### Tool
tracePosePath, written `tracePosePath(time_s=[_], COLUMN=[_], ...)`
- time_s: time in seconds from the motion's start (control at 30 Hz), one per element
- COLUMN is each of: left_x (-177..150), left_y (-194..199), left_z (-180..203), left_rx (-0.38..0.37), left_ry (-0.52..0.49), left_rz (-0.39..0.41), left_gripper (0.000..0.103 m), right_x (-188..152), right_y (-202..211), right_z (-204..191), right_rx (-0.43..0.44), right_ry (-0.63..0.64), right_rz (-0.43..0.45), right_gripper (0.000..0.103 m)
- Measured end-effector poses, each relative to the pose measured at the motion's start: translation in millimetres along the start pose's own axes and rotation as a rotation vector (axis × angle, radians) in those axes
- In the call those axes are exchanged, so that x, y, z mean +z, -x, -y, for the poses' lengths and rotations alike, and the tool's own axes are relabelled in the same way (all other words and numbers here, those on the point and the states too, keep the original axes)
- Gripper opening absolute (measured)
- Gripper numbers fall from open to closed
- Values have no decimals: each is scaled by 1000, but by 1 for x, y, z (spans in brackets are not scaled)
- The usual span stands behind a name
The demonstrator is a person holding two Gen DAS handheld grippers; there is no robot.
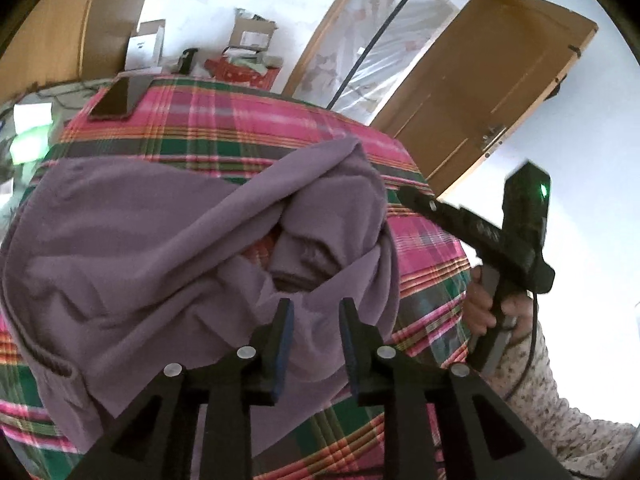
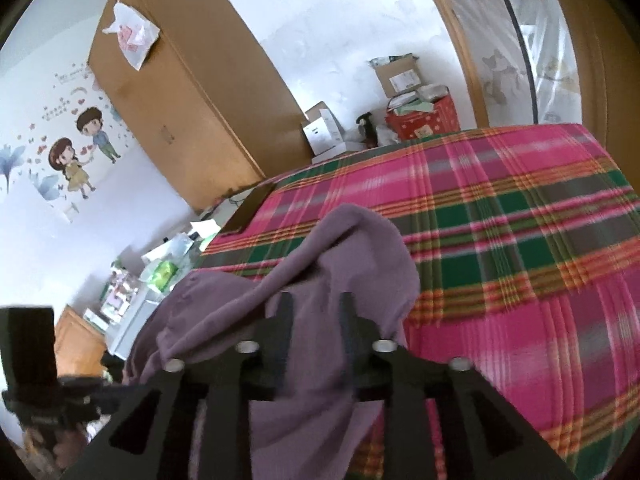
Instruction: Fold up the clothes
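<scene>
Purple garment (image 1: 160,240) on plaid cloth (image 1: 248,120) — no legible writing

Plaid bedspread (image 2: 520,240) bare beyond purple garment (image 1: 160,240), dark phone (image 1: 116,98) at far edge

a bed with a plaid cover (image 1: 248,128) bears a rumpled purple garment (image 1: 140,248) and a dark phone (image 1: 118,98).
</scene>
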State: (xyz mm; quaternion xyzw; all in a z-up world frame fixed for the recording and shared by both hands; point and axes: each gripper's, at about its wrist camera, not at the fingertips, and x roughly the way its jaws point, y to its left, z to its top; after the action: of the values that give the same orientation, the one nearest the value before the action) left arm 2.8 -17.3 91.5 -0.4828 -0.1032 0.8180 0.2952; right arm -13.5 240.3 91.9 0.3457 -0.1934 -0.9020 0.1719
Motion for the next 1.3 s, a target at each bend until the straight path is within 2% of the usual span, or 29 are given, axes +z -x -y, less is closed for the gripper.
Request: tracePosePath(time_s=[0.17, 0.27, 0.43, 0.6, 0.63, 0.7, 0.8, 0.97, 1.13, 1.3], left_x=[6, 6, 6, 4, 3, 2, 1, 2, 18, 45], left_y=[-26, -44, -69, -77, -77, -77, -77, -72, -56, -59], left_z=[11, 16, 19, 15, 14, 12, 11, 14, 17, 29], left_rx=[6, 36, 85, 65, 62, 55, 50, 36, 19, 81], left_ry=[-26, -47, -63, -47, -43, -34, -32, -47, -35, -93], left_rz=[-60, -97, -147, -178, -178, -179, -186, -187, -117, -99], left_gripper=[25, 25, 25, 25, 25, 25, 25, 25, 25, 33], right_x=[-28, -42, -40, -34, -35, -35, -38, -39, -41, -44], right_y=[18, 13, -3, -18, -19, -18, -15, 7, 24, 29], right_z=[20, 36, 43, 43, 41, 38, 36, 31, 17, 1], right_rx=[-22, -11, 48, 57, 52, 27, 17, 34, 92, 113], right_ry=[-79, -141, -170, -171, -161, -131, -115, -97, -69, -35], right_rz=[5, -43, -83, -110, -108, -96, -88, -33, 4, 12], right_gripper=[33, 33, 36, 39, 37, 16, 8, 5, 5, 5])
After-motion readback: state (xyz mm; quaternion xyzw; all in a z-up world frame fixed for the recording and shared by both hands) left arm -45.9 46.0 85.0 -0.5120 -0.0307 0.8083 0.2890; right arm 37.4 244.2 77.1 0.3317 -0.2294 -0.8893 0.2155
